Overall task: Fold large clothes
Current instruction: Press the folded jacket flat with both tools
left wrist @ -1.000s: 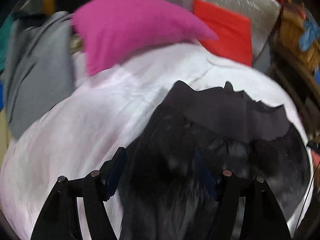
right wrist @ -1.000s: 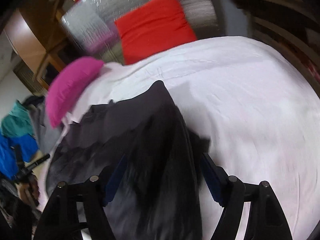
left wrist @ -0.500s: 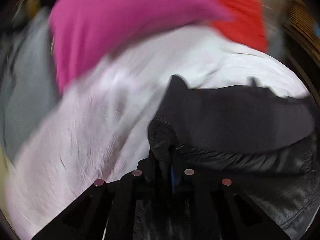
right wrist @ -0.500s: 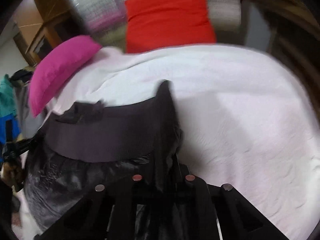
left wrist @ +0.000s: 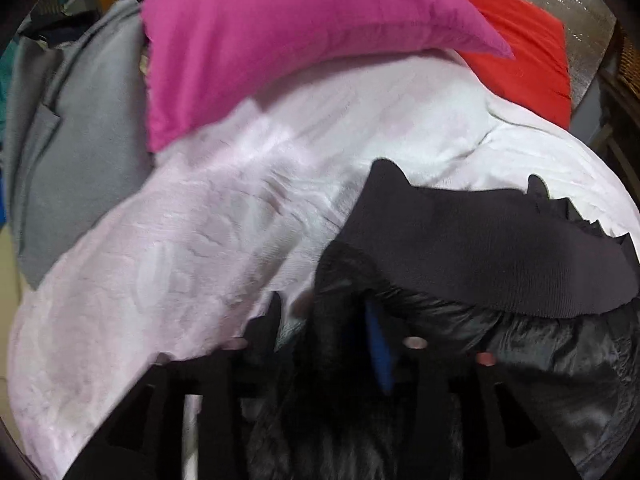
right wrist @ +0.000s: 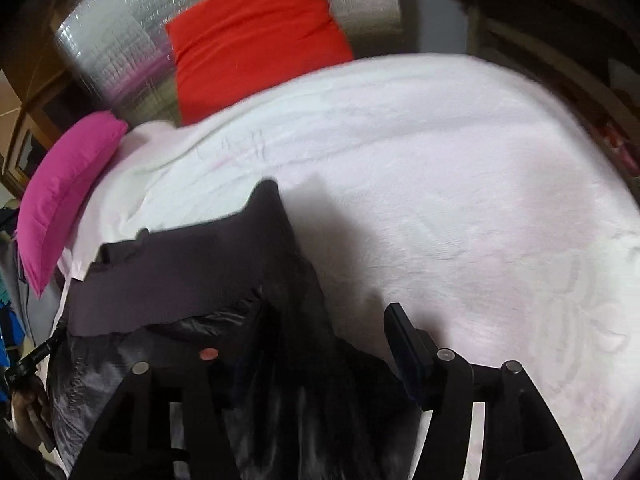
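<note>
White bedspread (right wrist: 460,200) fills both views. Black jacket (left wrist: 500,340) lies lower center-right in the left view, lower left in the right view. Left gripper (left wrist: 324,332) and right gripper (right wrist: 312,340) have both just been opening, jaws spread, jacket fabric loose between them. Farther back: pink pillow (left wrist: 300,32), red cushion (right wrist: 256,36).

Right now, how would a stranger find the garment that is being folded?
Look at the bed with the pale pink cover. On its near side, below the magenta pillow, lies the black jacket. It is the only dark, shiny thing there, with a matte ribbed band.
</note>
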`<action>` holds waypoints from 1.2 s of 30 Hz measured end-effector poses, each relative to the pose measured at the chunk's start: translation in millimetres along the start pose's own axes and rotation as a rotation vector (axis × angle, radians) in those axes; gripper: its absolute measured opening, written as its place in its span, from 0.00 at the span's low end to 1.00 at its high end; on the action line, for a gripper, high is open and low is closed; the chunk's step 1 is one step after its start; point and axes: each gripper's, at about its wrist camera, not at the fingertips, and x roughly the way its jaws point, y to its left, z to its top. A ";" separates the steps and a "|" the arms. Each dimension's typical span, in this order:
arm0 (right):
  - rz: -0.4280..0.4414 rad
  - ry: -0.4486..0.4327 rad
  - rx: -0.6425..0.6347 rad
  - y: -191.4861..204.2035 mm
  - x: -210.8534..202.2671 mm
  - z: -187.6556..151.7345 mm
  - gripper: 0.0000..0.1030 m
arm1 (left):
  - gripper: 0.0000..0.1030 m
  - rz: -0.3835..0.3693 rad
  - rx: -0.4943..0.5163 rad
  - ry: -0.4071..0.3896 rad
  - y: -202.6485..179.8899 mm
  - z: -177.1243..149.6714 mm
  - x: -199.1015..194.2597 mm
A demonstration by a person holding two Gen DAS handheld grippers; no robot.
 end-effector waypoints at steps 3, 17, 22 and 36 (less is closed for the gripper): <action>-0.006 -0.095 -0.059 14.3 -49.8 -9.5 0.65 | 0.58 0.039 -0.013 -0.088 5.9 -6.6 -40.8; -0.051 -0.065 -0.366 121.6 -27.9 -107.2 0.74 | 0.72 -0.067 0.191 -0.200 -102.9 -120.2 -88.9; -0.077 -0.025 -0.315 112.3 -5.0 -98.1 0.76 | 0.74 -0.052 0.150 -0.141 -96.5 -123.9 -53.6; 0.015 -0.172 -0.187 102.5 -101.5 -115.0 0.80 | 0.74 -0.044 0.016 -0.255 -50.8 -134.3 -127.1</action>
